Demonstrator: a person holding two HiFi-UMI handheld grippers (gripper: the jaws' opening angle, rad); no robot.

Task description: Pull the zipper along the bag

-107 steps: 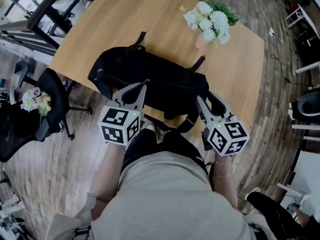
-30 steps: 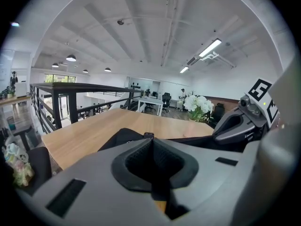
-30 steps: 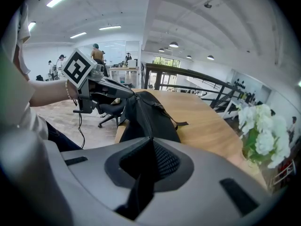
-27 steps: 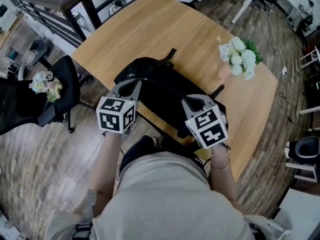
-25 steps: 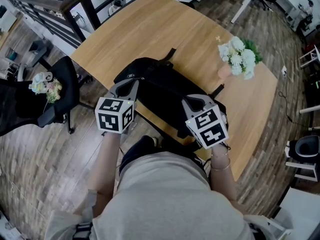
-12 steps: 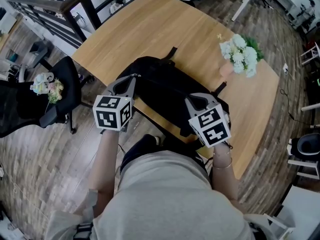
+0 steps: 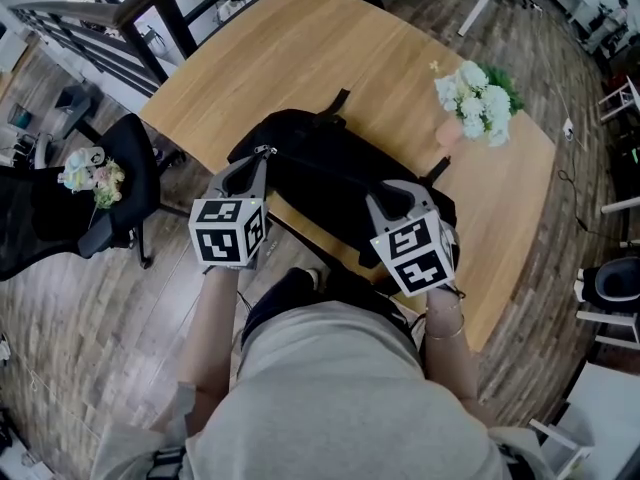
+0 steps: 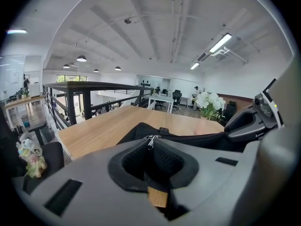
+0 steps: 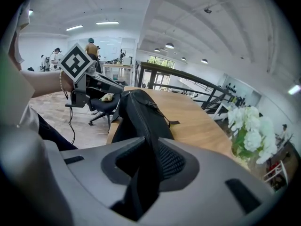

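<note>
Surface: wooden office table (image 7: 300,38); the black bag (image 7: 330,173) lies along its near edge, with flowers (image 7: 475,98) beyond.
Left gripper (image 7: 256,163): we keep it pressed together on the zipper pull (image 8: 150,140) at the bag's left end.
Right gripper (image 7: 393,192): a second ago it pinched a fold at the bag's right end. Now its jaws are opening, and the fabric between them is slack.
Meaning: we judge the pull finished, or a regrip coming, because the bag is losing its brace.

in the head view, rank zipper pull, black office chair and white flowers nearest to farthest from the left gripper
1. zipper pull, at the left gripper's jaw tips.
2. black office chair, on the floor to the left.
3. white flowers, far right on the table.
</note>
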